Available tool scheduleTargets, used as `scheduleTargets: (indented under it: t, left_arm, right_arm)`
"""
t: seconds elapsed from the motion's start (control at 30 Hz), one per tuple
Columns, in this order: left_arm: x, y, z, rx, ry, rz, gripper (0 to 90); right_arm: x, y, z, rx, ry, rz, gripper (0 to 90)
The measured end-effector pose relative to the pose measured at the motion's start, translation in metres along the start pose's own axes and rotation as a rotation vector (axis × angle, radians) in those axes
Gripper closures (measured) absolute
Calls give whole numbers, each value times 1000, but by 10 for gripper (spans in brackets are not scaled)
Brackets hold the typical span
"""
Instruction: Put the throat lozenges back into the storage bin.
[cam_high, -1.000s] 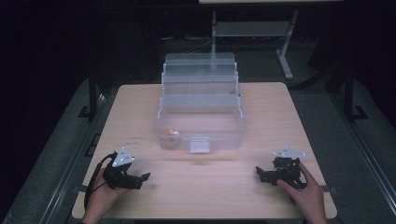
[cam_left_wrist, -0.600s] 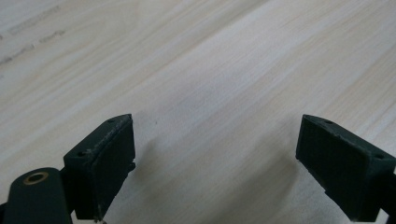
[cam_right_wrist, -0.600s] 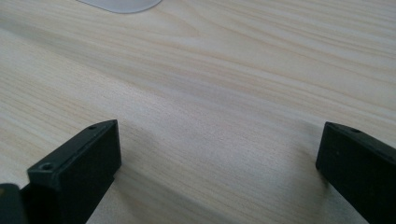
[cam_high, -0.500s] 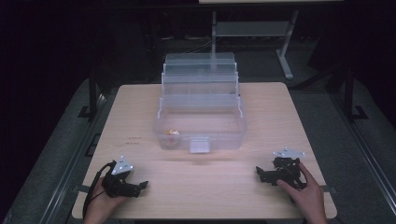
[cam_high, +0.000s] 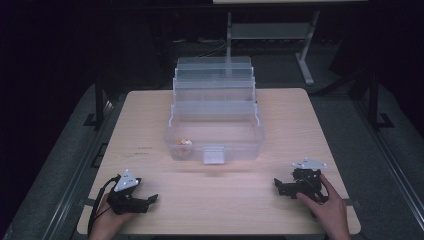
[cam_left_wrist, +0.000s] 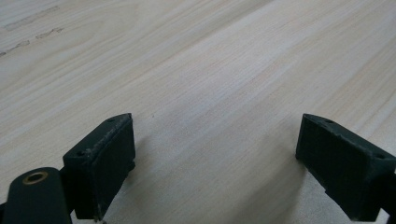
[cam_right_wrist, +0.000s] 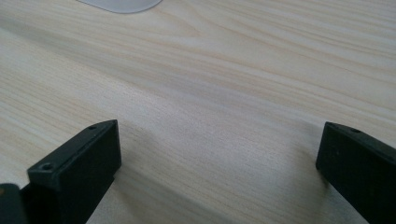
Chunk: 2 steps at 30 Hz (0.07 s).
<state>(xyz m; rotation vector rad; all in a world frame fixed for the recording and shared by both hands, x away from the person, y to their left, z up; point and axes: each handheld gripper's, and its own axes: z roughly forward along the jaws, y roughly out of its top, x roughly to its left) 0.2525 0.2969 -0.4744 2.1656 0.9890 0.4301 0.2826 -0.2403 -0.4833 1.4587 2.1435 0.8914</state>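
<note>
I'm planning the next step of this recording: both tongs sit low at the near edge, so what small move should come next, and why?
Probably lift the left tongs and ease them toward the clear box. Both the left and the right tongs are open and hold nothing, resting near the table edge, and the small orange thing lies in the box's left front corner.

I see the clear plastic box (cam_high: 214, 134) standing open in the middle of the worktop (cam_high: 150, 115), its stepped trays rising toward the back. A small orange thing (cam_high: 185, 143) lies inside, at the front left corner of the bottom compartment.
</note>
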Motion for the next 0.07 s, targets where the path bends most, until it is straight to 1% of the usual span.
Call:
scheduleTargets:
  t: [0.07]
  left_arm:
    - [0, 0, 0, 0, 0, 0, 109]
  right_arm:
    - [0, 0, 0, 0, 0, 0, 0]
